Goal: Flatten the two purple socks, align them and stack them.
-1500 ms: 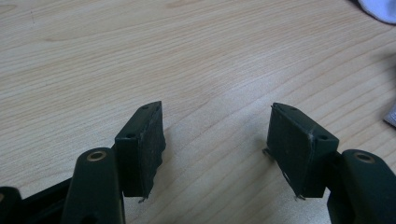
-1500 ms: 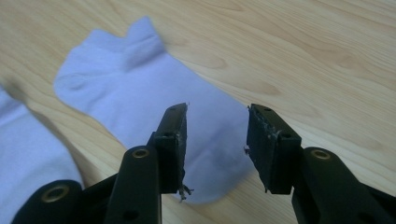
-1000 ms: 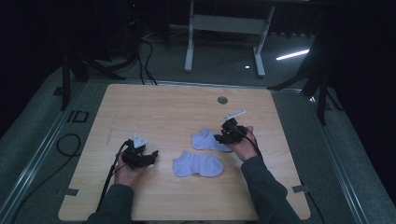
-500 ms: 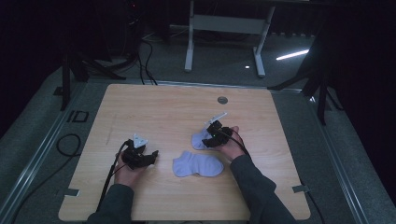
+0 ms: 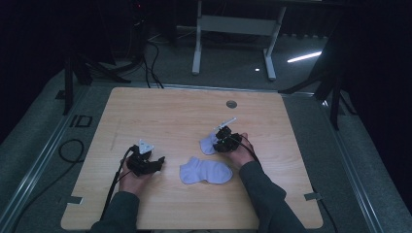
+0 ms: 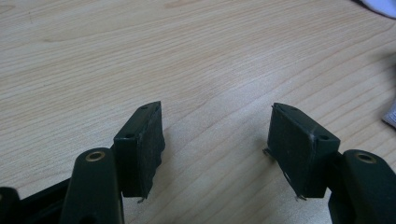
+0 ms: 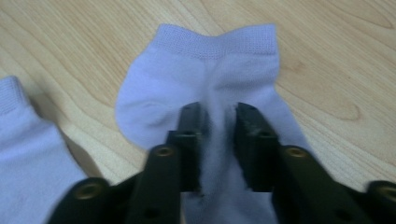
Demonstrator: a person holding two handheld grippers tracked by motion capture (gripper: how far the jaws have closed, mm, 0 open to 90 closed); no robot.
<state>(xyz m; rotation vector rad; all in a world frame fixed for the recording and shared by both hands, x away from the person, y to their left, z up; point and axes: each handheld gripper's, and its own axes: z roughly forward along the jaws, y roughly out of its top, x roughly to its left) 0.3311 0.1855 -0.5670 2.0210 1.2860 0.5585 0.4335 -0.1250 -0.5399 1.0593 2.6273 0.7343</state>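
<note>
Two pale lilac ankle socks lie on the wooden table [image 5: 170, 116]. The near sock [image 5: 206, 172] is flat between the two hands. The far sock [image 5: 208, 144] is partly under my right gripper [image 5: 222, 141]. In the right gripper view this far sock [image 7: 210, 70] has its cuff pointing away, and my right gripper [image 7: 217, 126] is shut on a ridge of fabric at its middle. The near sock's cuff [image 7: 23, 144] is at that view's left. My left gripper [image 5: 156, 161] rests low on the table left of the near sock. Its jaws stand open [image 6: 217, 135] over bare wood.
A round grommet hole [image 5: 231, 104] sits near the table's far edge. A black cable [image 5: 114, 182] trails from the left gripper off the front edge. Sock edges [image 6: 390, 114] peek in at the right of the left gripper view.
My right gripper has slid left over the far sock and its jaws now pinch the fabric. The left gripper and the near sock have stayed put.
</note>
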